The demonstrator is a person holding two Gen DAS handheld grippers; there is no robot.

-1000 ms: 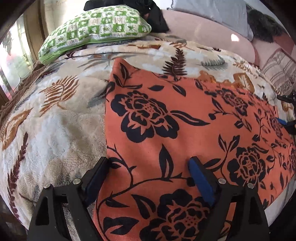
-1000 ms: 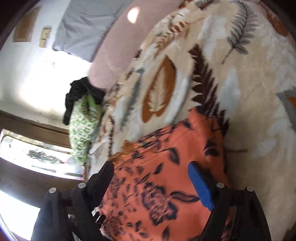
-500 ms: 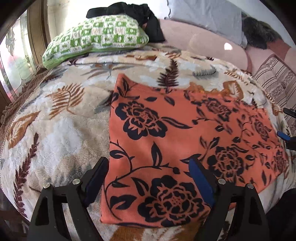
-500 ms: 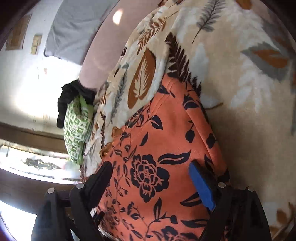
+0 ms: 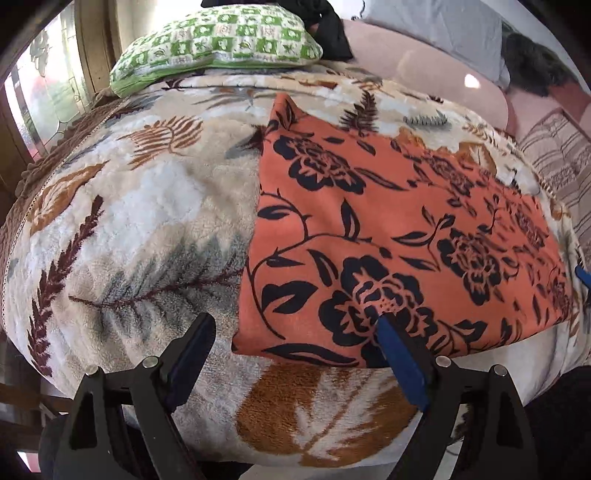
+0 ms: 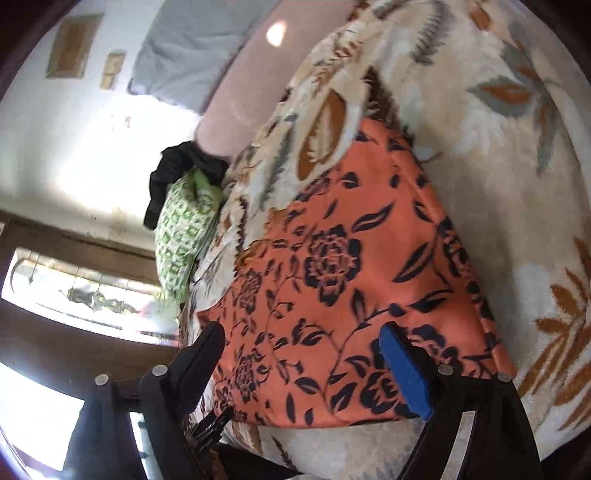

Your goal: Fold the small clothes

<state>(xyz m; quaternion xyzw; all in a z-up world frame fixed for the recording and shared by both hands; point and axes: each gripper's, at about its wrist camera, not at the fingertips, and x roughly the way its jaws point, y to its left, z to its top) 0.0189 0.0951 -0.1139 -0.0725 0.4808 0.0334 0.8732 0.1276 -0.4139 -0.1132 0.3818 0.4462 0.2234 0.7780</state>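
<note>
An orange cloth with a black flower print (image 5: 399, 236) lies flat and folded on the leaf-patterned blanket (image 5: 140, 221) of a bed. My left gripper (image 5: 295, 332) is open and empty, just above the cloth's near left corner, not touching it. My right gripper (image 6: 303, 339) is open and empty, over the cloth's (image 6: 351, 280) near edge at its right end. A blue fingertip (image 5: 583, 275) of the right gripper shows at the right edge of the left wrist view.
A green checked pillow (image 5: 218, 48) lies at the head of the bed with a black garment (image 5: 332, 33) behind it. A pink bolster (image 5: 436, 70), a grey pillow (image 5: 443, 29) and a striped cushion (image 5: 554, 158) lie at the far right. A window (image 5: 40, 92) is left.
Both grippers have pulled back from the cloth towards the bed's near edge. The cloth's near edge, under the fingers before, now lies in full view. The cloth has not moved.
</note>
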